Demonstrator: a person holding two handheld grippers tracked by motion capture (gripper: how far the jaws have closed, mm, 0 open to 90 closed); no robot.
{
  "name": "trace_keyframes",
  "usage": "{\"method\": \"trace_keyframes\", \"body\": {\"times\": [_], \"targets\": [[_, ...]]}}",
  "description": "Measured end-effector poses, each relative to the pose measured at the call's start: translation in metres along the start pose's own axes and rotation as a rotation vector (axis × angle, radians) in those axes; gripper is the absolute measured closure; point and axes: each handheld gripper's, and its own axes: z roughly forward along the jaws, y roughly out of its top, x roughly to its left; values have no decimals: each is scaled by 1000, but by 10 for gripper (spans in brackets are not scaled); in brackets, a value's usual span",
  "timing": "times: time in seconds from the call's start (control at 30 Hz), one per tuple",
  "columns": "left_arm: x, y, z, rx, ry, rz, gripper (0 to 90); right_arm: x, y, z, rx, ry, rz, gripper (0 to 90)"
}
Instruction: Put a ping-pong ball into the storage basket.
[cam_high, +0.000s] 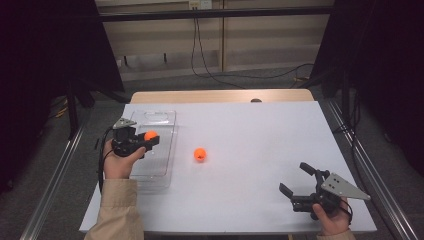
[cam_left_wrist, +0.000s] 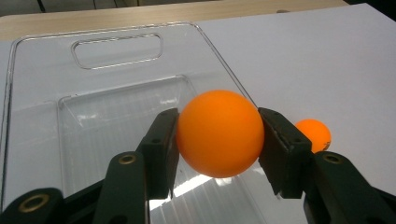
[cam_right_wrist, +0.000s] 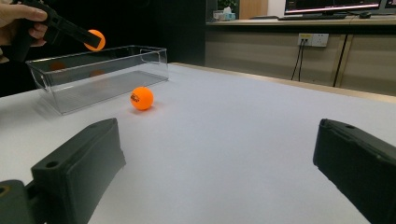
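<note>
My left gripper (cam_high: 150, 136) is shut on an orange ball (cam_left_wrist: 219, 133), holding it in the air above the clear plastic bin (cam_high: 162, 120) at the table's left. The same held ball (cam_right_wrist: 95, 39) hangs over the bin (cam_right_wrist: 116, 60) in the right gripper view. A second orange ball (cam_high: 200, 154) lies on the white tabletop just right of the bin, also seen as the small ball (cam_left_wrist: 314, 134) beyond my left jaw and as the ball (cam_right_wrist: 142, 98) in front of the bin. My right gripper (cam_high: 297, 178) stands open near the front right, jaws wide apart with nothing between them.
The bin has a handle cutout (cam_left_wrist: 116, 50) at its far end. The white table surface (cam_high: 260, 135) stretches between the loose ball and my right gripper. A wooden strip (cam_high: 220, 95) runs along the far edge, and cables (cam_high: 200, 55) hang behind.
</note>
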Motion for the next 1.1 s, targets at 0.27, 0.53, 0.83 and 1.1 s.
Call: {"method": "trace_keyframes", "body": {"times": [0.27,0.53,0.83,1.1], "targets": [[3,-2,1,5,8,0,504,0,0,0,-1,0,-1,7],[3,-2,2,8,16,1,499,0,0,0,0,0,0,7],[4,-3,1,2,25,-3,500,0,0,0,-1,1,-1,7],[3,-3,1,-1,29,-6,499,0,0,0,-1,1,-1,7]]}}
